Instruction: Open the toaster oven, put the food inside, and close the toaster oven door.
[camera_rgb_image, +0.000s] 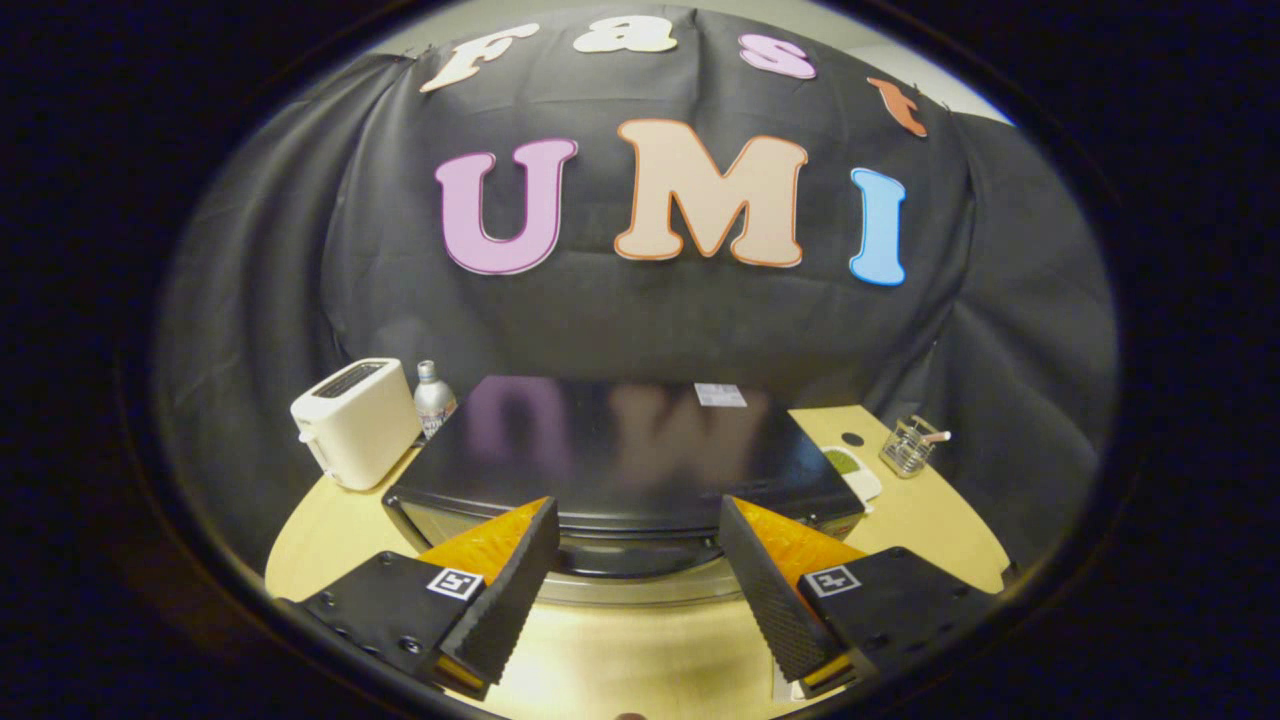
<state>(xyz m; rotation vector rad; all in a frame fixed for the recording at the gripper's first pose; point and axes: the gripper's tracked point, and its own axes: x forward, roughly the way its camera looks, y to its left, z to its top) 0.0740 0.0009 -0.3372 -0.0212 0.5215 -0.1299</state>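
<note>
The toaster oven (610, 450) is a black box with a glossy top, standing in the middle of the round wooden table (930, 520). I look down on it from above and in front. A silver bar (640, 590), which looks like the door handle, runs along its front, and the door appears closed. My gripper (635, 512) is open, its fingers spread wide over the oven's front top edge, with the bar between and below them. They hold nothing. A white plate (862, 482) with green food (846, 462) sits right of the oven, partly hidden by it.
A white pop-up toaster (355, 420) stands at the table's back left, with a silver can (433, 398) just behind it. A small clear holder (908, 445) with a stick in it is at the back right. Black cloth hangs behind the table.
</note>
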